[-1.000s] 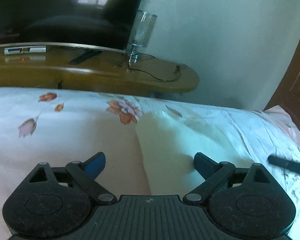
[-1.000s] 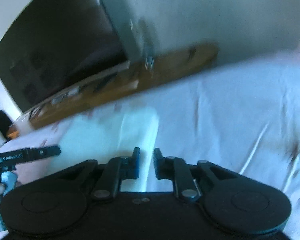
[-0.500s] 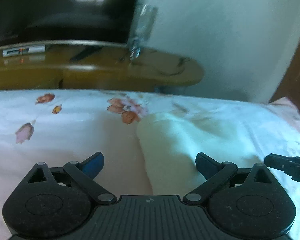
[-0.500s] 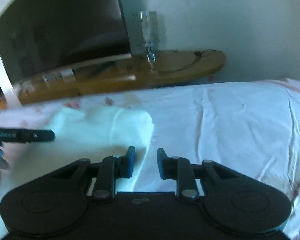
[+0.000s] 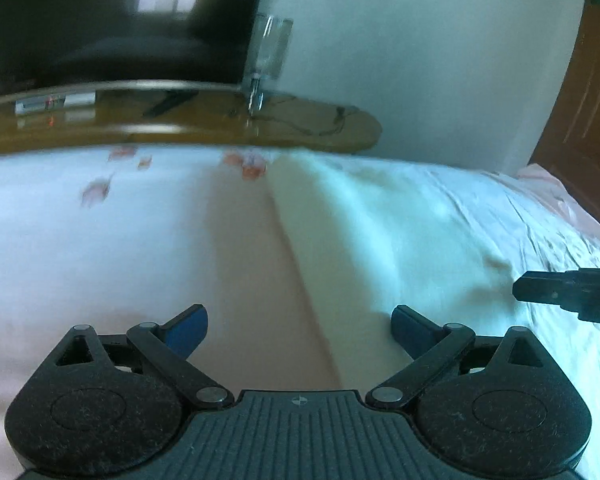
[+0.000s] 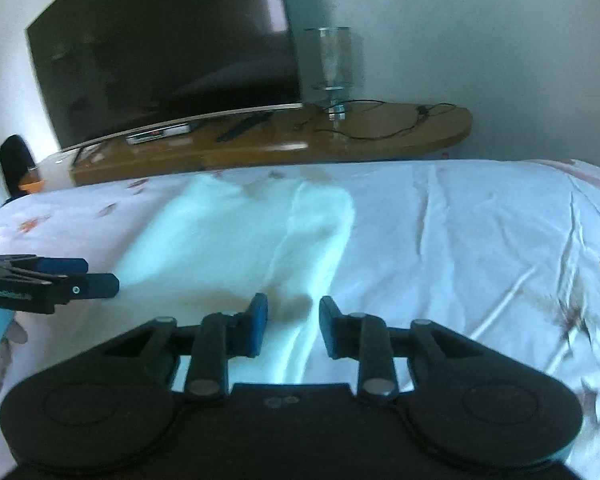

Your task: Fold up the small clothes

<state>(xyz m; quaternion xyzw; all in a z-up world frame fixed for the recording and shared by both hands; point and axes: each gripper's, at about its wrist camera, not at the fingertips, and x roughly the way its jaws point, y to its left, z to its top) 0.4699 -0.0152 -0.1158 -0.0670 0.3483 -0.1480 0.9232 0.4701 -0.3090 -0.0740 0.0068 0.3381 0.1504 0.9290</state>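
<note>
The left gripper (image 5: 299,326) stands with its jaws wide and nothing between them, above the bed (image 5: 80,248). Ahead of it and toward its right finger lies the white garment (image 5: 364,232), whose straight left edge runs away from the gap between the fingers; the left wrist view is blurred, so the cloth's folds cannot be made out there. That view alone shows a brown door (image 5: 580,92) far off to the right, and the right gripper (image 5: 568,294) coming in from the right edge.

The right wrist view is sharper. Here the right gripper (image 6: 293,326) has its jaws narrow and opening, with the near part of the white garment (image 6: 236,236) lying under and between them; the pads do not press on it. The garment spreads ahead and to the left of this gripper, creased down the middle. The left gripper (image 6: 80,276) reaches in from the left edge, just beside the garment's left edge. Beyond the bed this view shows the whole wooden surface (image 6: 400,136) carrying a dark television (image 6: 160,52) and a glass (image 6: 333,60).
</note>
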